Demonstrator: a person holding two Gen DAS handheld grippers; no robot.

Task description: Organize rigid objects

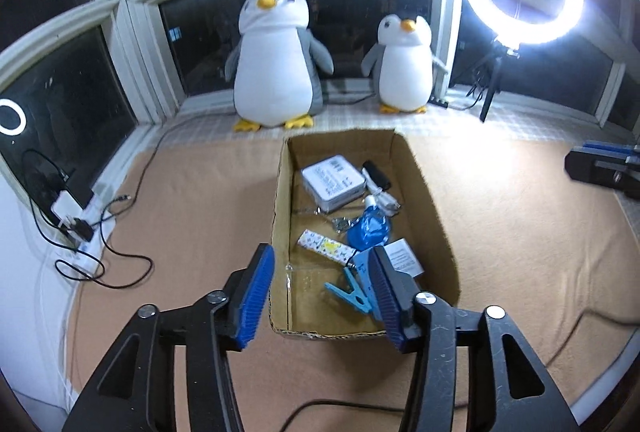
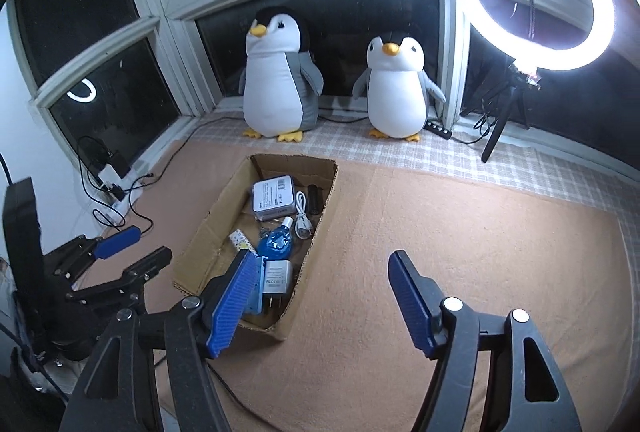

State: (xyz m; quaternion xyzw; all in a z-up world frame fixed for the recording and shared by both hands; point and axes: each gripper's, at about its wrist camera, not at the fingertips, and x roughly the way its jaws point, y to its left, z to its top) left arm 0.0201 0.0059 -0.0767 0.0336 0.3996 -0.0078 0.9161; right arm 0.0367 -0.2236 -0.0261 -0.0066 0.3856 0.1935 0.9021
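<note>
Cardboard, plain and brown, makes up the open box (image 1: 424,192) that sits on the tan blanket (image 1: 200,200), and from the left wrist view nearly everything to be sorted already lies inside it. The left gripper (image 1: 322,298) hangs above the near end with its jaws parted and nothing between them. Below it lie a light blue clothespin (image 1: 349,293), a patterned little stick (image 1: 326,246), a blue bottle (image 1: 370,228), a white tin (image 1: 332,182) and a coiled white cable (image 1: 380,194). I would judge all of these light and stiff, the tin smooth and likely to slip, best taken across its short sides; the clothespin wants a pinch along its legs. Print on the tin lid is too small to read. From the right wrist view, the right gripper (image 2: 320,302) stands wide and empty over bare blanket, just right of the box. A white charger (image 2: 277,278) lies at the near end, prongs toward the camera, and its face seems to carry an FCC mark; take it by its flat sides. Two plush penguins (image 2: 280,80) watch from the sill.
</note>
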